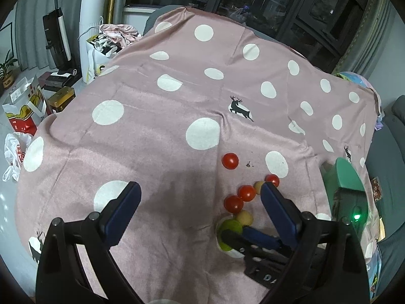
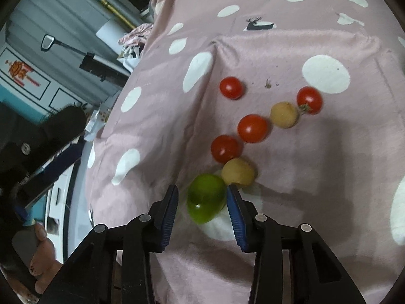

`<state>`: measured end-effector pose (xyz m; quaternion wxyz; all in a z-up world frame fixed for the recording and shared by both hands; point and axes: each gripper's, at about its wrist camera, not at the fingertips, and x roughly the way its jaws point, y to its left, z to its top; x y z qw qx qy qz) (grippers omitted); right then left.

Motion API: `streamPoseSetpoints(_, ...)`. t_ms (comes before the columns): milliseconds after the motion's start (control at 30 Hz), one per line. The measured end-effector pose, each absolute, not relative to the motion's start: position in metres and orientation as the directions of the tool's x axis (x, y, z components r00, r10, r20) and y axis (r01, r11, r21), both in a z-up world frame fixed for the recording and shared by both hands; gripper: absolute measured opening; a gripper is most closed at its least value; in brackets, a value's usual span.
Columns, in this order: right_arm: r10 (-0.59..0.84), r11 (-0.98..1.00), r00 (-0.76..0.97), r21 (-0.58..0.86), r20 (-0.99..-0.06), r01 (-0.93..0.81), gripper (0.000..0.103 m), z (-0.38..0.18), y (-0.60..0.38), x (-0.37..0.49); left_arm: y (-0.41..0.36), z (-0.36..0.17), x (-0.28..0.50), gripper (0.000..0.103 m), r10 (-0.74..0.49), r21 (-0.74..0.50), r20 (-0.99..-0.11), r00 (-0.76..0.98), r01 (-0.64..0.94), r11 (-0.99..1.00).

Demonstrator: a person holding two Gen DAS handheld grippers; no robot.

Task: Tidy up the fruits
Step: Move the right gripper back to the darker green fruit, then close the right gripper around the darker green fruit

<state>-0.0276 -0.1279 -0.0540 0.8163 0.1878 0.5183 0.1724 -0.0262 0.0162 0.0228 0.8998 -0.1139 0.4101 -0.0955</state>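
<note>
Fruit alignment governs this: the green fruit (image 2: 206, 198) sits on the tabletop (image 2: 291, 50) between the right gripper (image 2: 202, 202)'s narrowly parted fingers, ending the tomato row, while the left gripper (image 1: 200, 197) hovers wide, empty.

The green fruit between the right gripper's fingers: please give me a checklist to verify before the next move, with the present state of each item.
1. Green fruit sits between the right gripper fingers: ok.
2. Both pads touch the fruit: not ok, a gap shows on the left side.
3. Yellow fruit is apart from the green one: not ok, they touch or nearly touch.
4. Left gripper is open and holds nothing: ok.
5. Row of red tomatoes lies undisturbed on the tablecloth: ok.
6. Green fruit lifted off the cloth: cannot tell.
</note>
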Motion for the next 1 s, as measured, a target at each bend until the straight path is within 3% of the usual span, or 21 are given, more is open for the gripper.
streamPoseSetpoints(100,0.476,0.871,0.391,0.484,-0.788,-0.084,0.042,-0.059,-0.125,-0.027,0.015,0.023,-0.026,0.095,-0.262,-0.278,-0.718,0.645,0.078,0.957)
streamPoseSetpoints(167,0.468,0.875,0.382,0.479,-0.797,-0.073,0.037,-0.063,-0.124,-0.026,0.013,0.022,-0.026,0.095,-0.26,-0.274,-0.72,0.643,0.081,0.958)
streamPoseSetpoints(733,0.414,0.892,0.423,0.453,-0.806,-0.01,0.036,-0.038,-0.188,-0.038,-0.023,0.015,-0.026,0.09,-0.305,-0.265,-0.742,0.597,0.157,0.951)
streamPoseSetpoints(900,0.361,0.91,0.403,0.411,-0.841,0.043,0.036,-0.046,-0.206,-0.034,-0.044,0.006,-0.025,0.08,-0.325,-0.263,-0.764,0.557,0.191,0.946)
streamPoseSetpoints(1000,0.325,0.921,0.387,0.382,-0.863,0.078,0.036,-0.052,-0.21,-0.03,-0.054,-0.001,-0.024,0.079,-0.332,-0.261,-0.778,0.533,0.206,0.943)
